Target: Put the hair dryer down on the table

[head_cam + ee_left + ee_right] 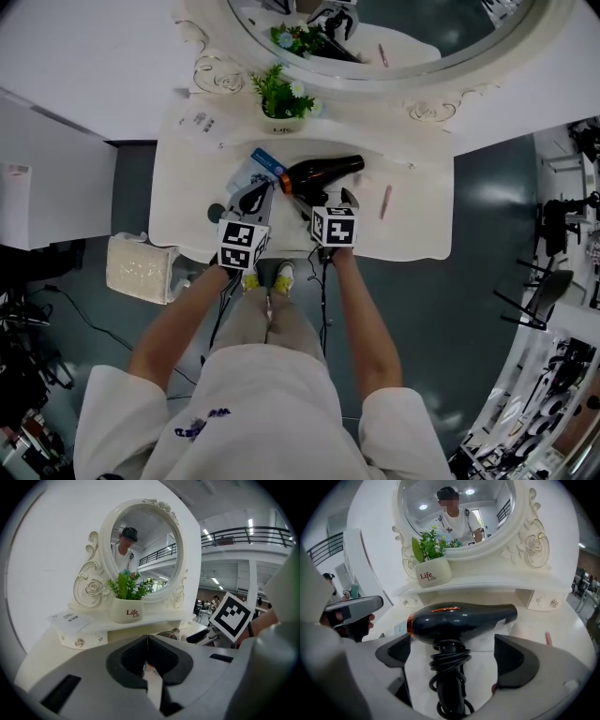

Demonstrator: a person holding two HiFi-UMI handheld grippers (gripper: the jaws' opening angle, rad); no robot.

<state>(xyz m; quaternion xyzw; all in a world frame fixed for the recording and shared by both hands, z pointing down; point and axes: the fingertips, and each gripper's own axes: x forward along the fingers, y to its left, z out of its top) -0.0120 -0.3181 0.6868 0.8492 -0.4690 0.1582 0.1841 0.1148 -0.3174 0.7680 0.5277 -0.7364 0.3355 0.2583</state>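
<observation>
Hair dryer lies on the white worktop, cord-wound handle between the right tongs, which are spread wide and clear of it. Left tongs clenched, empty. Blue packet beside barrel; pink pen to its right; potted plant behind.

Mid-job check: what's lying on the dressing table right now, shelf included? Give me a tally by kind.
hair dryer: 1
potted plant: 1
pink stick: 1
blue and white packet: 1
printed sheet: 1
Total: 5 that I can make out
</observation>
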